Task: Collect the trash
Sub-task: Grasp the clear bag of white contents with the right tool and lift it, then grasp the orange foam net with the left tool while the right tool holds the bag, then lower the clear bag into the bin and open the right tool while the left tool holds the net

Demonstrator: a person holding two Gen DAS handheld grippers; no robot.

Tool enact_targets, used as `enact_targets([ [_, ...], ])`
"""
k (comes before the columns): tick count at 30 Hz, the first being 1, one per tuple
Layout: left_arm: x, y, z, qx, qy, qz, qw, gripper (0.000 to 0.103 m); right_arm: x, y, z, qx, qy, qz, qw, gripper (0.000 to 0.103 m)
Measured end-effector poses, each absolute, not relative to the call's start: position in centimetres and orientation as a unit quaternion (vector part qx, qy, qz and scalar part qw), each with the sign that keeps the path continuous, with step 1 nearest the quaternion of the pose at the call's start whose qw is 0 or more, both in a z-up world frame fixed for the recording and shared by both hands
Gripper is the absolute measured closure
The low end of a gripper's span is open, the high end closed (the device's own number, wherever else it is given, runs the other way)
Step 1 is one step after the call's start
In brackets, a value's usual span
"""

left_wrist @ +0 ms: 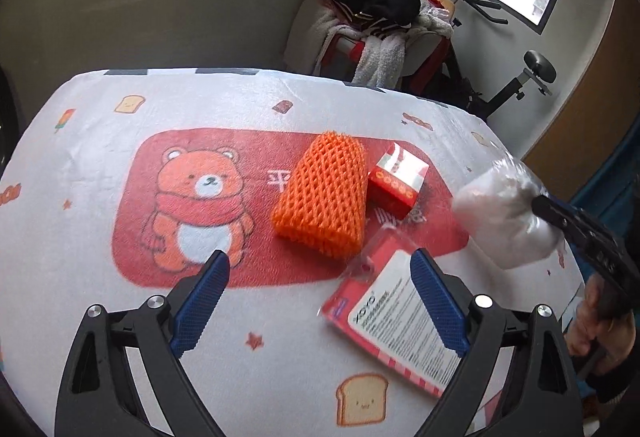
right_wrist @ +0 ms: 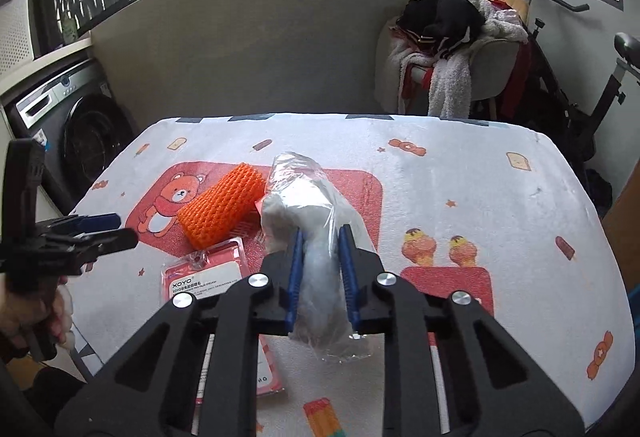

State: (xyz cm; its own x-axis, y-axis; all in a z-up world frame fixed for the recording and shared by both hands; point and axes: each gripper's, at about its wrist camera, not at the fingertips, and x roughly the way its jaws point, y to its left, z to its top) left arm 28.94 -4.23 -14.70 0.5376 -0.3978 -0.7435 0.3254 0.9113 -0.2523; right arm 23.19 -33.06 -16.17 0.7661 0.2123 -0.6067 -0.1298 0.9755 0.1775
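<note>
My right gripper (right_wrist: 322,237) is shut on a clear plastic bag of white stuff (right_wrist: 308,213) and holds it above the table; the bag also shows in the left wrist view (left_wrist: 504,213). My left gripper (left_wrist: 320,261) is open and empty, low over the table. Just beyond it lie an orange foam fruit net (left_wrist: 324,193), a small red box (left_wrist: 398,181) and a flat pink XOYO packet (left_wrist: 400,317) under its right finger. The net (right_wrist: 222,211) and the packet (right_wrist: 204,275) also show in the right wrist view, left of the bag.
The table wears a white cloth (left_wrist: 80,197) with a red bear panel. Behind it stand a chair piled with clothes (right_wrist: 452,37), an exercise bike (right_wrist: 592,85) and, at the left, a washing machine (right_wrist: 80,133).
</note>
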Motion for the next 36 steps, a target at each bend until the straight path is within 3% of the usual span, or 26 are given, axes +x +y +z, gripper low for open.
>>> enact_targets([
  [4,32.4,-6.8,-15.4,-0.010,0.456,-0.202,0.867,0.026,21.7,-34.5,-16.5,0.085,0.328,0.088,0.937,0.082],
  [10,35.7,-9.4,-17.3,0.026,0.485,-0.182,0.855,0.032,20.0,-35.6,-17.0,0.108,0.325,0.083,0.936,0.082],
  [11,36.0,-9.6,-17.9,0.028,0.495,-0.182,0.849,0.049,19.8,-35.6,-17.1,0.106,0.327,0.084,0.935,0.082],
  [13,36.4,-9.4,-18.3,0.033,0.499,-0.175,0.848,0.065,19.5,-35.6,-17.1,0.107,0.327,0.092,0.935,0.082],
  [14,36.3,-9.1,-18.2,0.028,0.494,-0.181,0.850,0.079,19.2,-35.7,-17.1,0.111,0.326,0.097,0.934,0.082],
  [24,30.4,-5.8,-12.7,0.001,0.452,-0.221,0.864,0.082,16.8,-35.0,-14.6,0.126,0.300,0.111,0.939,0.082],
  [36,13.6,-2.0,-8.6,-0.022,0.409,-0.261,0.874,0.082,9.7,-30.4,-12.5,0.110,0.299,0.154,0.935,0.082],
])
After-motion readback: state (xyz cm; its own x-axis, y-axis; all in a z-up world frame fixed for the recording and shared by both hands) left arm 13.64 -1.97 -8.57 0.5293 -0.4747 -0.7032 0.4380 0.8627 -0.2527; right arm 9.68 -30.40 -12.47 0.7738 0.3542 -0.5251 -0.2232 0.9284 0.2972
